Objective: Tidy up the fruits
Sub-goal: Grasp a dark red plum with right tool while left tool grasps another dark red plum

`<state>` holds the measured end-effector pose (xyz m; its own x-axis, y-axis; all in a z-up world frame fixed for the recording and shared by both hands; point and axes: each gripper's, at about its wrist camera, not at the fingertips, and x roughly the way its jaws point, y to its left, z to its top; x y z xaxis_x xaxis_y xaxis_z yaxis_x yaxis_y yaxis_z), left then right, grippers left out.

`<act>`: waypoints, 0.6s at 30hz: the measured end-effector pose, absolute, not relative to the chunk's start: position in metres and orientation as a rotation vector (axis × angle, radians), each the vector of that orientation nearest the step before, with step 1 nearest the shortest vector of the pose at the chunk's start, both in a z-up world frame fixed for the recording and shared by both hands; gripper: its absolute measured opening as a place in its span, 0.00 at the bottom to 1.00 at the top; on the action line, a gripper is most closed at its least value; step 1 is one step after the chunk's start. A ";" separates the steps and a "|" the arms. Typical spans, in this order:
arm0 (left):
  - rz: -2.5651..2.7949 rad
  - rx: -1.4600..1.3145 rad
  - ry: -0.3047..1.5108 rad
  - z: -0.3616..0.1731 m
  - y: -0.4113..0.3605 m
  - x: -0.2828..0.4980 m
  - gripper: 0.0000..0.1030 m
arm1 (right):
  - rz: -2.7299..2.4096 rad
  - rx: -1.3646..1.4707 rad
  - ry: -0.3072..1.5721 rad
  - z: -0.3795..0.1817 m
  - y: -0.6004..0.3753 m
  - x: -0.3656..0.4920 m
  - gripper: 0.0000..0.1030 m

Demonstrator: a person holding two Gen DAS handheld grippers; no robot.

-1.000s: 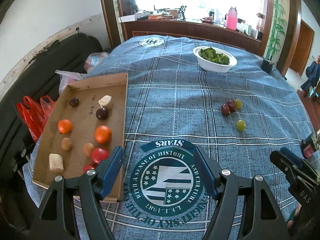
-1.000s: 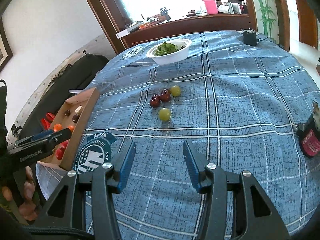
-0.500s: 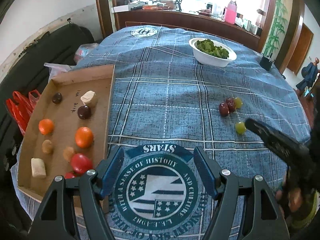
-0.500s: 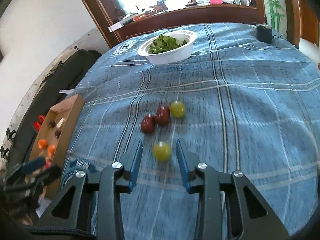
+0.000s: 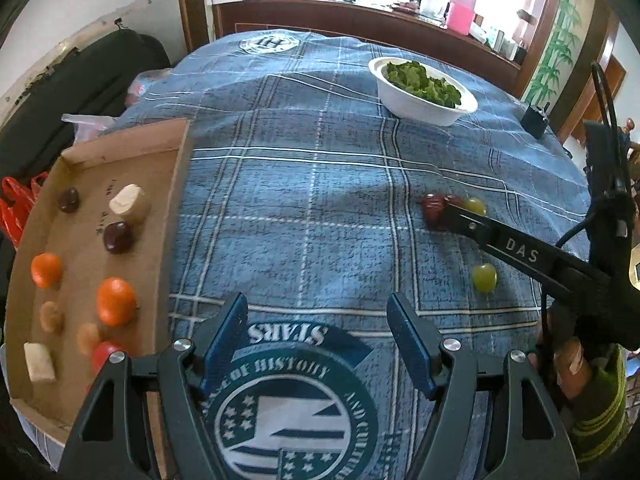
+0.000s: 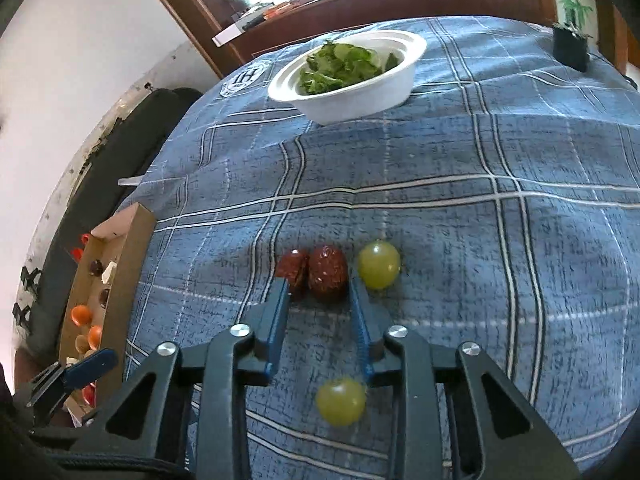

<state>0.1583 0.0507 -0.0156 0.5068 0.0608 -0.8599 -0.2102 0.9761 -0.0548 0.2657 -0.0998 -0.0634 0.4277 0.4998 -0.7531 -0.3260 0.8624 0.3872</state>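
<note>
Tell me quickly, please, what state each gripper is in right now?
Left gripper: open, holding nothing, above the tablecloth.
Right gripper: open, its jaws either side of a dark red fruit, not yet closed on it.

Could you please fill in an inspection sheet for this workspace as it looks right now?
Surface: blue plaid tablecloth.
Job's things: two dark red fruits touching, one green grape beside them, another green grape nearer; cardboard tray holding mixed fruit.
Clutter: white bowl of greens; small black box.
Grippers: right gripper open around the red fruits; left gripper open, empty.
Cables: black cable on right gripper.
Surroundings: wooden sideboard, pink bottle.
</note>
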 end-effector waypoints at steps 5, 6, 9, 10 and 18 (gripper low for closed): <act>0.130 -0.159 1.029 -0.018 0.044 0.170 0.70 | 0.511 0.167 0.981 -0.059 -0.105 0.258 0.19; 0.116 -0.159 1.027 -0.018 0.041 0.174 0.70 | 0.504 0.168 0.974 -0.057 -0.109 0.256 0.19; 0.098 -0.157 1.036 -0.020 0.036 0.185 0.70 | 0.531 0.187 0.995 -0.059 -0.115 0.260 0.19; 0.094 -0.159 1.038 -0.021 0.035 0.187 0.70 | 0.528 0.177 0.994 -0.058 -0.114 0.261 0.20; 0.102 -0.158 1.055 -0.025 0.038 0.194 0.70 | 0.521 0.080 0.980 -0.059 -0.095 0.267 0.20</act>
